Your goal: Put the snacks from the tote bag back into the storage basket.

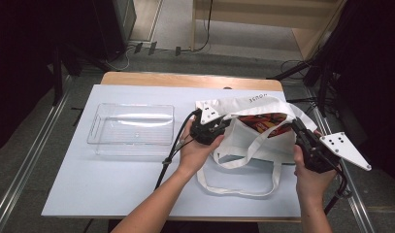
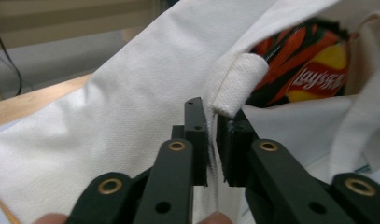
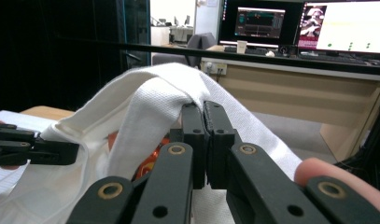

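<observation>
A white cloth bag (image 1: pixel 248 138) lies on the table, at about 3 o'clock from the middle. It is soft and wrinkly, with small grey letters near its top edge at 12 o'clock. Its mouth is pulled open and held up at both sides, at 9 o'clock and at 3 o'clock. Two long white straps hang loose, and one makes a big loop toward 6 o'clock. Inside sits a chip packet (image 2: pixel 313 70), black with orange stripes and a red and yellow logo, lying flat.
</observation>
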{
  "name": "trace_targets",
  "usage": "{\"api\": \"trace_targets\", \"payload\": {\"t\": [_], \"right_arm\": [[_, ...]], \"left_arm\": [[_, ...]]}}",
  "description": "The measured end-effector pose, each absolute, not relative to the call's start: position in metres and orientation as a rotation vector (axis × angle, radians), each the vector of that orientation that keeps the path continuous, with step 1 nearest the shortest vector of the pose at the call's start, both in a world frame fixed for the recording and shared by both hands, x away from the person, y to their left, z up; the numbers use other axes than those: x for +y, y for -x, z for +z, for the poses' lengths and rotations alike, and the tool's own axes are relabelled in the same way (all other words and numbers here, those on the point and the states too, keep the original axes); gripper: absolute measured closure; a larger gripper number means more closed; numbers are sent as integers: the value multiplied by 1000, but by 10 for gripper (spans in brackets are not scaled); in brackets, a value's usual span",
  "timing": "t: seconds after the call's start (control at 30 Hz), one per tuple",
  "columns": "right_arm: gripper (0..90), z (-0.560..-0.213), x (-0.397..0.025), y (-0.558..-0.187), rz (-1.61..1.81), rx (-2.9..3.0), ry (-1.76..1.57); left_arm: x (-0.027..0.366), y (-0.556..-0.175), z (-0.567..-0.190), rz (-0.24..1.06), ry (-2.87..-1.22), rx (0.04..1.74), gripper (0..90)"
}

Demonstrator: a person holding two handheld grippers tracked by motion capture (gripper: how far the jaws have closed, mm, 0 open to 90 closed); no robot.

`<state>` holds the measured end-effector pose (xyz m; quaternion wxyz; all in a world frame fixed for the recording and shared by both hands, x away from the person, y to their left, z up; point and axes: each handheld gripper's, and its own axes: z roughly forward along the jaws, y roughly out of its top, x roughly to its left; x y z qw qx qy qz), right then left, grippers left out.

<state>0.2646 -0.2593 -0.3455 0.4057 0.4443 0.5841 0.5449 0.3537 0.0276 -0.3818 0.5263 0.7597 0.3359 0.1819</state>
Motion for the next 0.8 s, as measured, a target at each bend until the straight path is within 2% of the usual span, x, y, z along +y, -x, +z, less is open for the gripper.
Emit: {"api": "trace_targets", "payload": {"t": [0.27, 0.43, 0.5, 0.57, 0.8], "right_arm": [[900, -331, -266, -256, 1411, 1414, -1109], [900, -315, -262, -237, 1502, 1336, -1031], [900, -309, -261, -233, 1506, 1324, -1007], [900, -305, -260, -235, 1477, 1344, -1016], [900, -338, -268, -267, 1399, 1469, -1194]], "left_arm": [[45, -322, -341, 384, -1706, 665, 870], [56, -300, -308, 333, -1615, 538, 871], [56, -298, -302, 326, -1586, 536, 867], [53, -306, -305, 349, -1611, 583, 865], [44, -354, -357, 208, -1695, 811, 846]]}}
